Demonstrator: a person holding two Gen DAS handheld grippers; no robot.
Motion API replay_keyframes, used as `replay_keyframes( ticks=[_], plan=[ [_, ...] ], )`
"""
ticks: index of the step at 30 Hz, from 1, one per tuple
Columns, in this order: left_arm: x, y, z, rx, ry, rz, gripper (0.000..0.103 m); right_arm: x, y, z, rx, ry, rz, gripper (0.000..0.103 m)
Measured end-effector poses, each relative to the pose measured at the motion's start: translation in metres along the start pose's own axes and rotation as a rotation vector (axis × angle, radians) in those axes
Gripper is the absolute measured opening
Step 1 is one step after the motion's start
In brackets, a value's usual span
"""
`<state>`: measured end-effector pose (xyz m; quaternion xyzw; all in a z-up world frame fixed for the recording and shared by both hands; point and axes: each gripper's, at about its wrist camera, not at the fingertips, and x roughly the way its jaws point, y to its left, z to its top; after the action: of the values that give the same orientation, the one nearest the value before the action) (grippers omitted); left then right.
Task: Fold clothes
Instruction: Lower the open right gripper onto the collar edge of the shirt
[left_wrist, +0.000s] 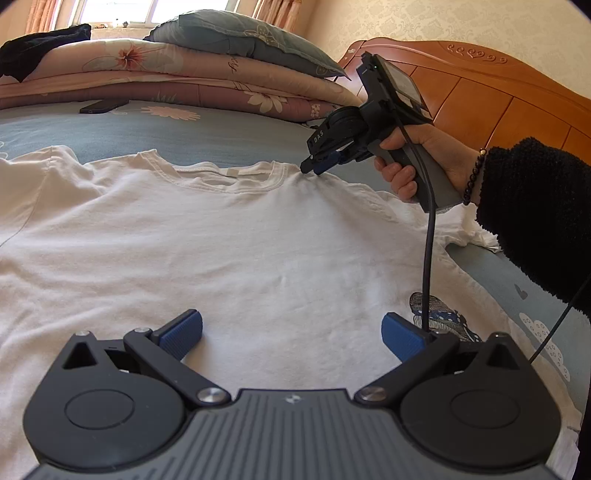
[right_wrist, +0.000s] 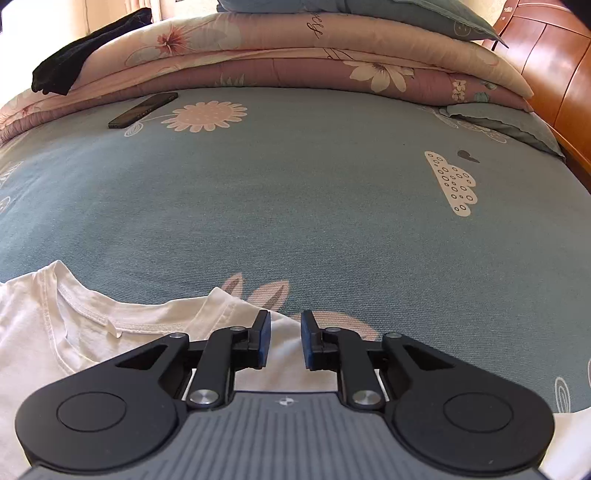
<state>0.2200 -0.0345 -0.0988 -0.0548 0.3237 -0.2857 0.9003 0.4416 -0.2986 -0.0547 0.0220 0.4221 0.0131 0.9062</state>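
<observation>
While spread flat, front up, across the bed (right_wrist: 295, 177), white T-shirt (left_wrist: 221, 240) not yet folded. Left claw (left_wrist: 291, 334) released wide over the chest; right claw (right_wrist: 284, 339) parted, empty, at the shoulder by the collar. Next, likely: pinch shoulder, fold inward.

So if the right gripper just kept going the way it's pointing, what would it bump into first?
Probably the white T-shirt. The right gripper points down at its shoulder edge by the collar, jaws slightly apart with nothing between them. The blue bedsheet lies just beyond; depth is hard to judge.
</observation>
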Motion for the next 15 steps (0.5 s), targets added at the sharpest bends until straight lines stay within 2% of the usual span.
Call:
replay_keyframes(
  ticks=[3, 7, 9, 13, 15],
  plan=[
    [0.0, 0.0, 0.0, 0.002, 0.001, 0.002, 0.102, -0.016, 0.015, -0.012, -0.014, 0.028, 0.099, 0.033],
    [0.0, 0.001, 0.0, -0.003, -0.001, -0.003, 0.102, -0.005, 0.045, -0.021, -0.082, 0.088, 0.194, 0.033],
    [0.0, 0.002, 0.0, -0.006, -0.002, -0.005, 0.102, 0.012, 0.057, -0.021, -0.099, 0.098, 0.158, 0.034],
    [0.0, 0.001, 0.001, -0.005, -0.001, -0.004, 0.102, 0.03, 0.068, -0.005, -0.118, 0.032, 0.119, 0.037],
    [0.0, 0.001, 0.001, -0.003, -0.001, -0.002, 0.102, 0.031, 0.069, 0.006, -0.1, 0.046, 0.119, 0.037]
  ],
)
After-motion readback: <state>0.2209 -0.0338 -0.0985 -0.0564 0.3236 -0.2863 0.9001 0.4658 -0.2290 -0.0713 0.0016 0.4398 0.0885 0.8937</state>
